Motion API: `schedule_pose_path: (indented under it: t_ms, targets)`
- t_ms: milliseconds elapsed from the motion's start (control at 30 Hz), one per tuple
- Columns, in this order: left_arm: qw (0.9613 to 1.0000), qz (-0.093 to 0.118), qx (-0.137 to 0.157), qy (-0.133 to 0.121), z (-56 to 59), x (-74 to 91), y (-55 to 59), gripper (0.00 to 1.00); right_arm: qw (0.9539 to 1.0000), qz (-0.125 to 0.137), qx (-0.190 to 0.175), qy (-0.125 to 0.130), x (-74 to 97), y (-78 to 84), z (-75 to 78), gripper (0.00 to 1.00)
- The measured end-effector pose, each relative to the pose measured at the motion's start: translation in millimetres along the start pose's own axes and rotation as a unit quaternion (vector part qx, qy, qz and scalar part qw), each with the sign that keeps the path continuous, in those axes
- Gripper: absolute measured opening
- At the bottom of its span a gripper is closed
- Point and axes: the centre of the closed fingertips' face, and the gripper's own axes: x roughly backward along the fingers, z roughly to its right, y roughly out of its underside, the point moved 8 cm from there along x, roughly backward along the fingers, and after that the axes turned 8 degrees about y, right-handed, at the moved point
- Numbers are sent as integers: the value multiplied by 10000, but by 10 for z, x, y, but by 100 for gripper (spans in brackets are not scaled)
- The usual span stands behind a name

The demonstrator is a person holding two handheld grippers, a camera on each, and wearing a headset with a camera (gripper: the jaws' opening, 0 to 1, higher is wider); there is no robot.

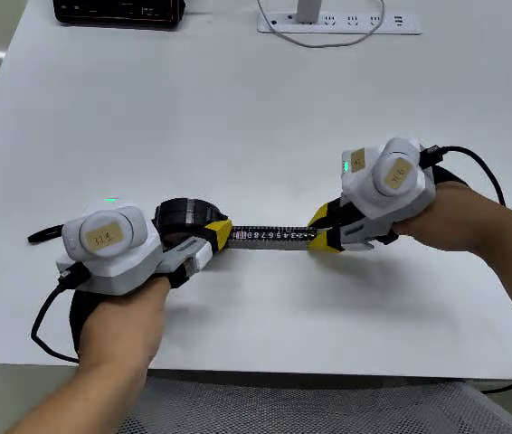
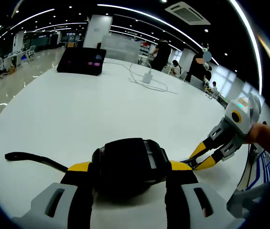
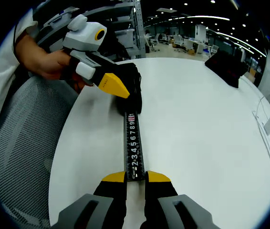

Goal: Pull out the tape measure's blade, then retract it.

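Lower left, left gripper [image 1: 206, 237] is clamping the round black tape case [image 1: 182, 215] as anchor while right gripper [image 1: 321, 230] is pinching the numbered black blade [image 1: 270, 235].

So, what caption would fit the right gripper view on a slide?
Right gripper pinches the pulled-out blade while the left gripper holds the case.

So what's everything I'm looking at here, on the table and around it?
table: one, white, under everything.
tape measure: one, black, near edge, left side.
blade: one, black with white numbers, pulled out rightward from tape measure.
strap: one, black, lying left of tape measure.
power strip: one, white, far edge.
cable: one, white, by power strip.
device: one, black, far left.
chair: one, grey mesh, below near edge.
left claw: one, grey, yellow tips, shut on tape measure.
right claw: one, same colours, shut on blade's end.
left hand, right hand: one on each claw.
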Motion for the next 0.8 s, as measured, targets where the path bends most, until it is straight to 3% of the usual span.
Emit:
schedule_pose_path:
  t_ms: [800]
  targets:
    - [10000,4,19,23,-7,-3,0,56,9997,212,26,-97,-214,-188,-8,10]
